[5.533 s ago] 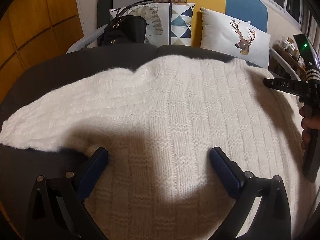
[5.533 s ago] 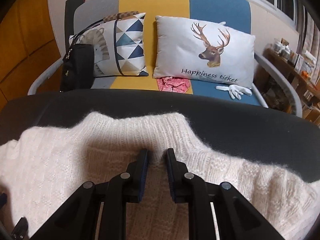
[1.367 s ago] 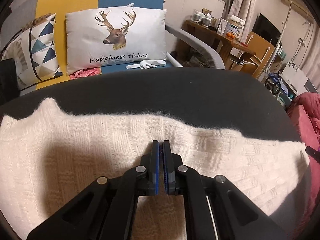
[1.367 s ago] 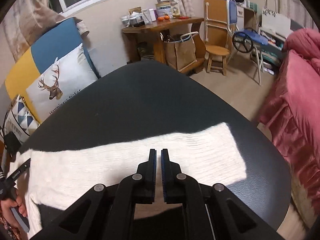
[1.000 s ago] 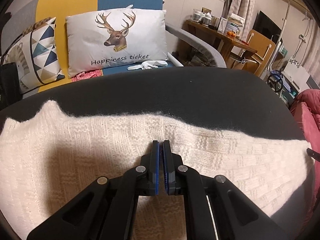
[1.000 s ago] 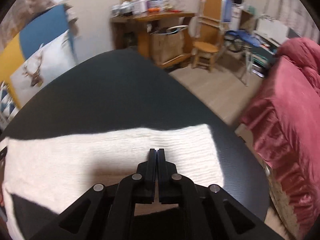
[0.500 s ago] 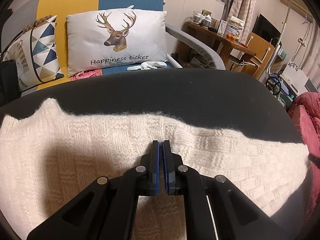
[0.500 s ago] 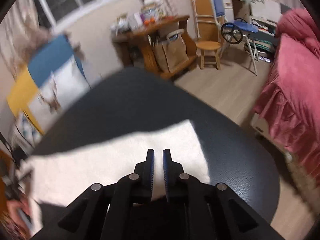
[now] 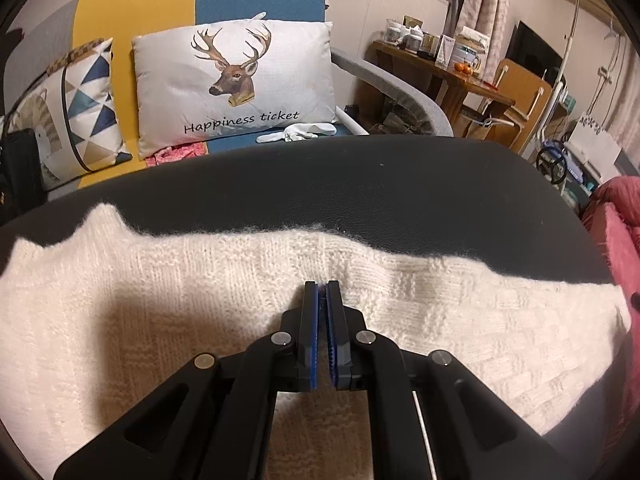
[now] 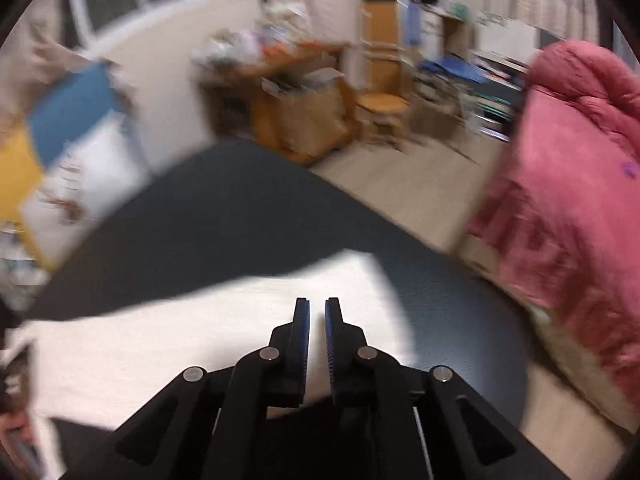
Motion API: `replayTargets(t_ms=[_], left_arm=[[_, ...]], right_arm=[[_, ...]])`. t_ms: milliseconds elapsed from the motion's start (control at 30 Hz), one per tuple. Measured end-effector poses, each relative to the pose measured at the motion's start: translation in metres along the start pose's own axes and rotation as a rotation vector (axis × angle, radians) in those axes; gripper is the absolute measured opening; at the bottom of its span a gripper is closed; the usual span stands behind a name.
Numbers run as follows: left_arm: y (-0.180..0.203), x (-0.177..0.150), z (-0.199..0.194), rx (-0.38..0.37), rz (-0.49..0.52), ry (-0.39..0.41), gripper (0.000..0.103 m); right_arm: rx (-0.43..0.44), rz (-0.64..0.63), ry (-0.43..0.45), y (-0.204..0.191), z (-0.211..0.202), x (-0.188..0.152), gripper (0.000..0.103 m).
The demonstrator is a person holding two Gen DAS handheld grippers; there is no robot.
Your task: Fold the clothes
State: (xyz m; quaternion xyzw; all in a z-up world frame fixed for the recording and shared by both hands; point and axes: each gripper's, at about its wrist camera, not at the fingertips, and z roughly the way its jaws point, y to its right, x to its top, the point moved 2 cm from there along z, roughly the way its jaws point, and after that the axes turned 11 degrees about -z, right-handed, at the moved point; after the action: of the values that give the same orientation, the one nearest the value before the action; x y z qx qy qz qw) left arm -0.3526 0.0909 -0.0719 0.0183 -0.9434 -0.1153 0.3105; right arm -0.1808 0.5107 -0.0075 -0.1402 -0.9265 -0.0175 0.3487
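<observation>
A cream knitted sweater lies flat across the dark round table. My left gripper points down at the sweater's upper edge. Its jaws are nearly together and pinch a small ridge of knit at the tips. In the blurred right wrist view, the sweater's sleeve stretches across the table, ending just right of my right gripper. That gripper's jaws stand a narrow slit apart over the sleeve, with white knit showing between the pads.
Behind the table is a sofa with a deer cushion, a triangle-pattern cushion, a white glove and a black bag. A pink bed cover hangs at the right. A wooden desk and a chair stand beyond.
The right gripper's jaws went from fully together to a narrow slit. It then rose and swung, which blurred its view. The left gripper and the sweater body stayed where they were.
</observation>
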Motion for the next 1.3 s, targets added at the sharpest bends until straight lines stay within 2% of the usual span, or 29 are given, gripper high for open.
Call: replayTargets(t_ms=[67, 167, 333, 367, 533, 600, 700, 800, 933, 1067, 1167, 1233, 1300], left_arm=[[-0.001, 0.001, -0.006, -0.02, -0.019, -0.028, 0.006], [-0.004, -0.003, -0.023, -0.071, -0.064, -0.051, 0.006], [0.021, -0.036, -0.061, -0.173, -0.005, -0.068, 0.006], [0.027, -0.043, -0.066, -0.187, 0.01, -0.073, 0.006], [0.044, -0.086, -0.064, -0.116, 0.119, -0.068, 0.006], [0.038, -0.088, -0.064, -0.14, 0.089, -0.07, 0.006], [0.034, -0.087, -0.063, -0.165, 0.066, -0.078, 0.006], [0.04, -0.088, -0.064, -0.138, 0.096, -0.062, 0.006], [0.048, -0.092, -0.066, -0.083, 0.147, -0.037, 0.006], [0.048, -0.091, -0.065, -0.085, 0.144, -0.036, 0.006], [0.048, -0.091, -0.066, -0.08, 0.147, -0.033, 0.006], [0.05, -0.091, -0.067, -0.076, 0.149, -0.032, 0.006], [0.05, -0.091, -0.067, -0.075, 0.15, -0.031, 0.006]], right_arm=[[0.08, -0.08, 0.015, -0.038, -0.008, 0.002, 0.008], [0.185, -0.128, 0.007, -0.077, -0.009, -0.004, 0.008], [0.221, -0.153, -0.038, -0.106, -0.003, -0.023, 0.008], [0.217, -0.147, -0.048, -0.107, 0.0, -0.026, 0.008], [0.154, -0.169, -0.09, -0.102, 0.021, -0.043, 0.005], [0.116, -0.21, -0.078, -0.099, 0.022, -0.047, 0.003], [0.067, -0.195, -0.075, -0.087, 0.028, -0.046, 0.002], [0.094, -0.139, -0.076, -0.079, 0.035, -0.043, 0.002], [0.07, -0.158, -0.047, -0.081, 0.034, -0.045, 0.002], [0.078, -0.154, -0.047, -0.079, 0.032, -0.044, 0.002], [0.115, -0.145, -0.068, -0.079, 0.026, -0.04, 0.005], [0.129, -0.132, 0.01, -0.078, 0.008, -0.033, 0.005], [0.07, -0.155, 0.068, -0.076, -0.003, -0.023, 0.006]])
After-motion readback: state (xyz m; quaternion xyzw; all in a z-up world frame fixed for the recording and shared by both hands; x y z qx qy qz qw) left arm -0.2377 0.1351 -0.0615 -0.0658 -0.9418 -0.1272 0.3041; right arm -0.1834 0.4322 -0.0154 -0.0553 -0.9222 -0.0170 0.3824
